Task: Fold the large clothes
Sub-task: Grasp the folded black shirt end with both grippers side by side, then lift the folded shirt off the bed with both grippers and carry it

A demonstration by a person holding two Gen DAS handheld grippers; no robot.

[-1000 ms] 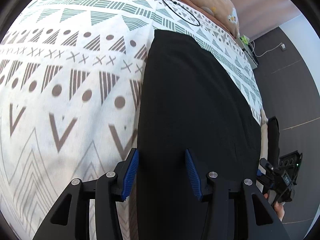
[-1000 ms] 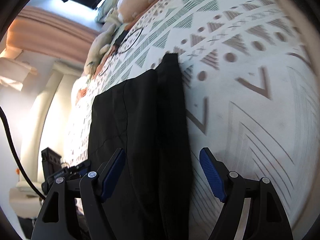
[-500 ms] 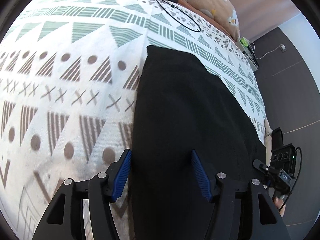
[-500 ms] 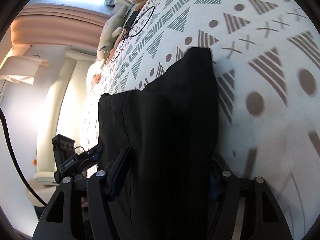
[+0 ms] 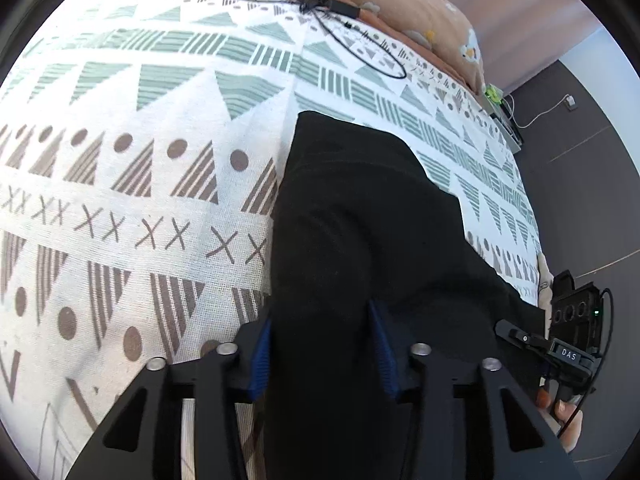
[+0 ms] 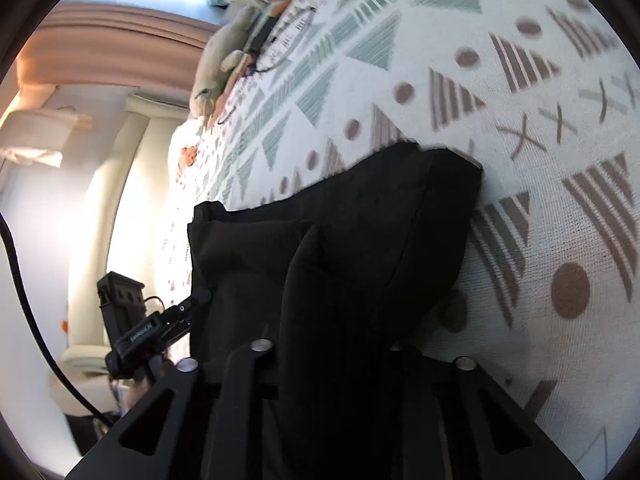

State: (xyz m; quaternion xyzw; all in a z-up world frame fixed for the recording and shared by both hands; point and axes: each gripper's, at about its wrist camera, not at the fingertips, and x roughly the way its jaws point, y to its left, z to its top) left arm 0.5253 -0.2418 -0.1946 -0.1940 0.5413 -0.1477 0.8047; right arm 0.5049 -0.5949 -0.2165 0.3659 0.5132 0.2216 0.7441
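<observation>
Apparently black garment point(image 5: 360, 220) hides right gripper point(image 6: 332, 344) beside cable point(image 5: 352, 44)

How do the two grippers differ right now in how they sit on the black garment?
Left gripper: blue pads show either side of the black garment, with a visible gap. Right gripper: pads are buried under bunched cloth, so its opening cannot be judged. Both sit at the garment's near edge on the patterned bedspread.

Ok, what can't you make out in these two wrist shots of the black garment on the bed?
- Right wrist: right gripper pads, buried under the black garment.
- Left wrist: left gripper grip, fabric fills the gap.
- Both: garment's near end, cut off by the bottom edge.
- Right wrist: bedspread pattern, blurred.
</observation>
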